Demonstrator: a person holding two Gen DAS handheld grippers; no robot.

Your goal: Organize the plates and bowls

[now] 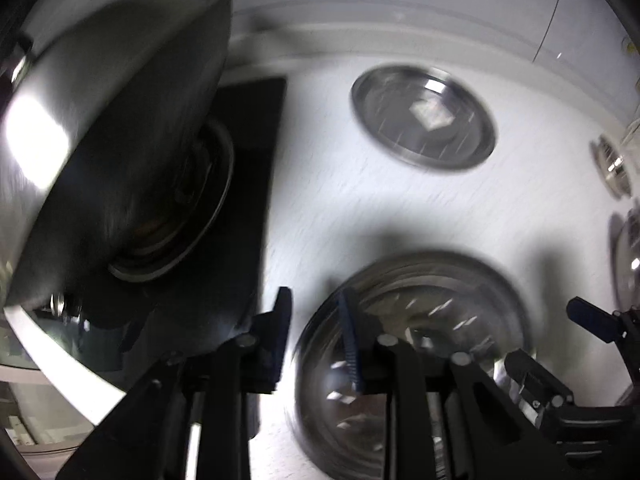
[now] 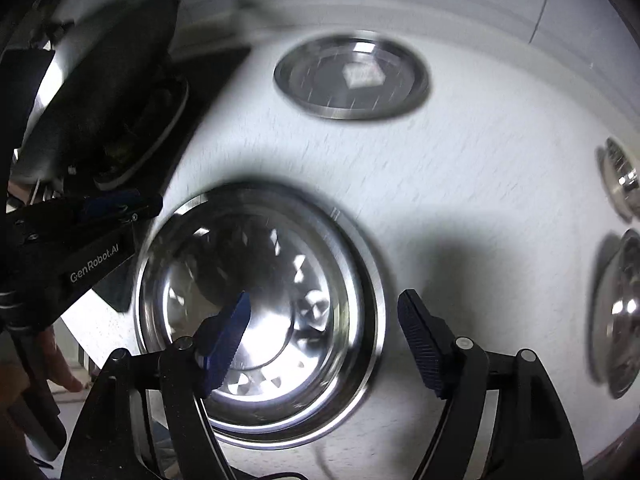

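A large steel bowl [image 2: 256,312] stands on the white counter close in front of me; it also shows in the left wrist view [image 1: 408,360]. My right gripper [image 2: 324,336] is open, its jaws astride the bowl's right rim, one finger inside and one outside. My left gripper [image 1: 316,340] is open at the bowl's left rim, holding nothing. A flat steel plate [image 2: 352,76] lies farther back; it shows in the left wrist view too [image 1: 424,116]. Two more steel bowls [image 2: 620,312] [image 2: 620,178] sit at the right edge.
A big steel wok [image 1: 116,152] sits on a black induction hob [image 1: 248,200] at the left. The white counter [image 2: 460,184] runs back to a raised wall edge. The frames are motion-blurred.
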